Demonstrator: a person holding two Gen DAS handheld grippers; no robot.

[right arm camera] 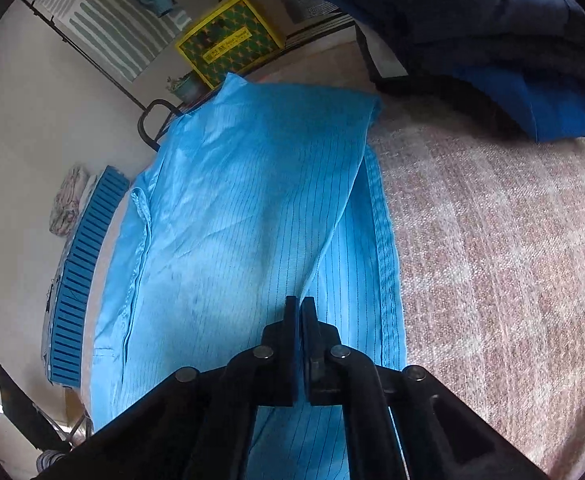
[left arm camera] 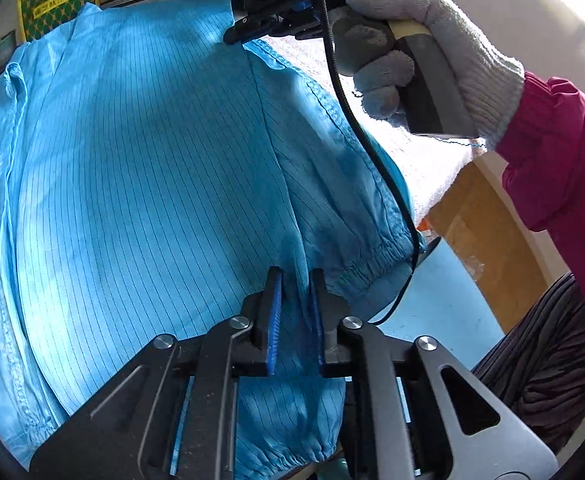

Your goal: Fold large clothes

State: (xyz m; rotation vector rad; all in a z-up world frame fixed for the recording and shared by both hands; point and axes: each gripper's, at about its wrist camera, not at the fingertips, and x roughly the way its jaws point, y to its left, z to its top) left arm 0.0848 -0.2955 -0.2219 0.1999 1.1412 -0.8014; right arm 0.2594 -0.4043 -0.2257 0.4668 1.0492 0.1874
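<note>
Meanwhile, a woven pinkish-beige textured cloth covering (right arm camera: 512, 260) spreads over the work surface, and on it lies the large sky-blue pinstriped garment (right arm camera: 232, 208), an anti-static style work coat, partly folded, its long axis running away from both cameras toward a yellow-framed green patterned box (right arm camera: 228, 46) at the far end. A pile of dark navy and blue clothing (right arm camera: 512, 60) sits at the far right corner. From the right wrist view, the right gripper (right arm camera: 301, 320) has its jaws pinched nearly together over the coat's near hem edge, seemingly with a thin fold of fabric between them, though the contact itself is hard to make out. From the left wrist view, the left gripper (left arm camera: 295, 292) clamps a ridge of blue fabric beside the elasticated sleeve cuff (left arm camera: 372, 268), jaws narrow. The grey knit-gloved right hand (left arm camera: 424, 52) holds its tool above the coat's far side. Both grips sit along one long edge, so the coming fold likely carries that edge across the coat's width. Writing on the box's yellow label is too small to read; letters "DAS" show on the right tool's body
</note>
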